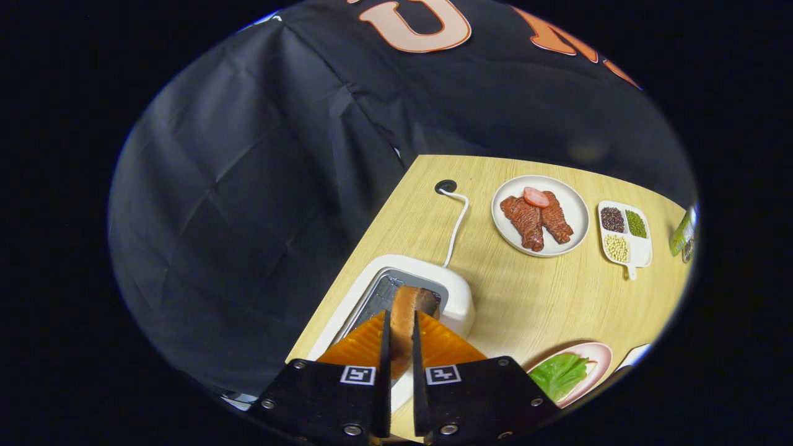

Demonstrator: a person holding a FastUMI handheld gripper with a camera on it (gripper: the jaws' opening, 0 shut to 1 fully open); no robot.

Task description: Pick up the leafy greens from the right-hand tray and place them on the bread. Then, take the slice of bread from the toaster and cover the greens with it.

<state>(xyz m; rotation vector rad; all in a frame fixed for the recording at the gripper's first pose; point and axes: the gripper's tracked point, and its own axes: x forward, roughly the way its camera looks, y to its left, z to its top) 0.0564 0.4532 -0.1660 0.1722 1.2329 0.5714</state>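
Your claw is clamped on the slice of bread, both fingers pressing its flat faces from either side, with the slice standing on edge between them and its browned crust facing away from you. It sits right over the slot of the white toaster, so you are in the second half of the job: taking the bread out to cover the greens. Whether its lower edge has fully cleared the slot is hidden by the fingers. The leafy greens lie near and to the right, on a pink plate; they seem to rest on something pale, but you cannot confirm the bottom slice from here. Next, I judge, you lift straight up until the slice is free, carry it right toward that plate, and turn it flat before lowering. Farther off on the table sit a white plate of meat and a small divided dish of beans, well clear of your path.
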